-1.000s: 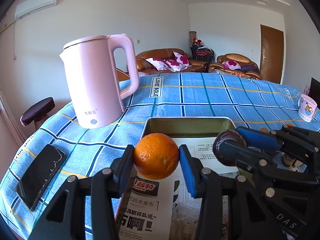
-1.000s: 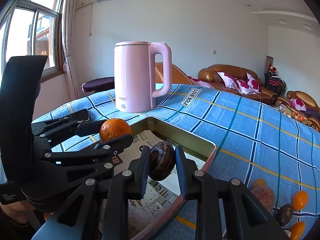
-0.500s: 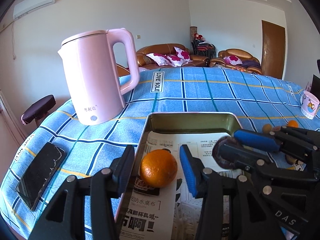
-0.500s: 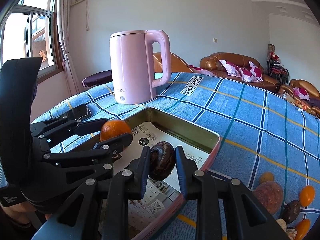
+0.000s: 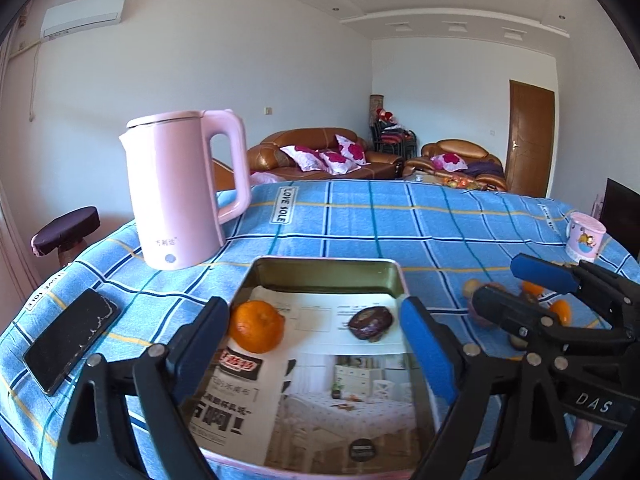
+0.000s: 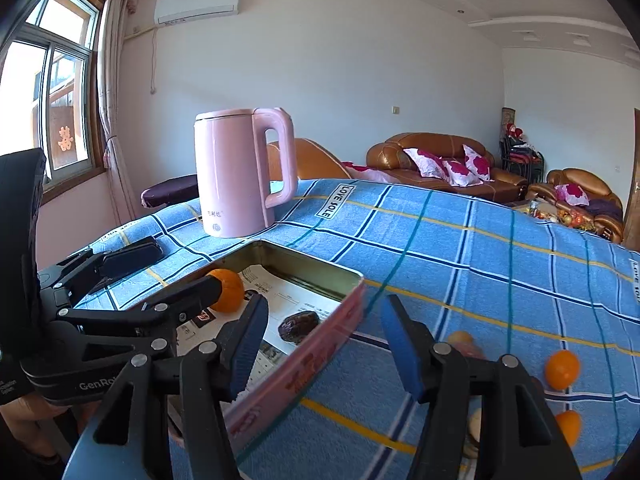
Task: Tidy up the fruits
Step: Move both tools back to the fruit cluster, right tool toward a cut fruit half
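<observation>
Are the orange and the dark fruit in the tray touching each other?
Apart. The left wrist view shows the orange and the dark fruit lying on the paper lining the tray, with bare printed paper plainly between them.

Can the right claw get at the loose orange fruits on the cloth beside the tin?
Probably yes. The right claw, opening and empty, sits by the tin wall, and the orange fruits lie uncovered on the cloth just right of it.
</observation>
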### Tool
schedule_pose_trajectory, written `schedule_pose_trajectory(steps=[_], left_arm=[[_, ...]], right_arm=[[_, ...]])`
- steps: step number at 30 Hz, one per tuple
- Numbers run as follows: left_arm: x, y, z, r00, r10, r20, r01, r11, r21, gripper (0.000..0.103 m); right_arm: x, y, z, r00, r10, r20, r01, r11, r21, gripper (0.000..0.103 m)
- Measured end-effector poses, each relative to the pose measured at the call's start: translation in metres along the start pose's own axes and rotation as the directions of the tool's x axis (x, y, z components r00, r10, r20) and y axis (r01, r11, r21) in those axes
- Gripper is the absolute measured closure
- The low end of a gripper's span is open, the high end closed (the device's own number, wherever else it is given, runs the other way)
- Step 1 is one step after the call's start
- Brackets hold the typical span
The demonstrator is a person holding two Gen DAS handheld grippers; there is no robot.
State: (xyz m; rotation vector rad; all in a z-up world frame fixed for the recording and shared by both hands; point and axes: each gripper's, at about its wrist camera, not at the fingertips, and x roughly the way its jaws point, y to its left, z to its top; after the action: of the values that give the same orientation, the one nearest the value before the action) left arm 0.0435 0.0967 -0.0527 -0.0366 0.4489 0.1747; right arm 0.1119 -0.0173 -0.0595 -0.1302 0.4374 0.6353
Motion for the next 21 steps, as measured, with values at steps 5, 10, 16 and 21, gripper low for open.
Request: schedule_pose_trajectory(steps=[5, 10, 16, 21], left_arm=[[-0.002, -0.038, 0.0, 0.997, -0.076, -0.01, 0.076, 0.996, 0.049, 0.013], [0.008, -0.07, -0.003, 0.994, -0.104, -0.044, 0.107, 0.991, 0.086, 0.013], [0.015, -0.092, -0.001, 0.989, -0.134, -0.07, 0.141, 0.983, 0.114, 0.013], [0.019, -0.091, 0.0, 0.988, -0.131, -0.079, 0.139, 0.985, 0.105, 0.013]], right_arm=[[-0.037, -0.038, -0.021, 0.995, -0.102, -0.016, 0.102, 0.995, -0.005, 0.042], [-0.056, -0.084, -0.035, 0.983, -0.172, -0.065, 0.175, 0.984, 0.043, 0.042], [-0.047, -0.101, -0.041, 0.973, -0.171, -0.157, 0.178, 0.984, 0.028, 0.042], [-0.027, -0.097, -0.045, 0.963, -0.108, -0.245, 0.113, 0.994, 0.006, 0.056]])
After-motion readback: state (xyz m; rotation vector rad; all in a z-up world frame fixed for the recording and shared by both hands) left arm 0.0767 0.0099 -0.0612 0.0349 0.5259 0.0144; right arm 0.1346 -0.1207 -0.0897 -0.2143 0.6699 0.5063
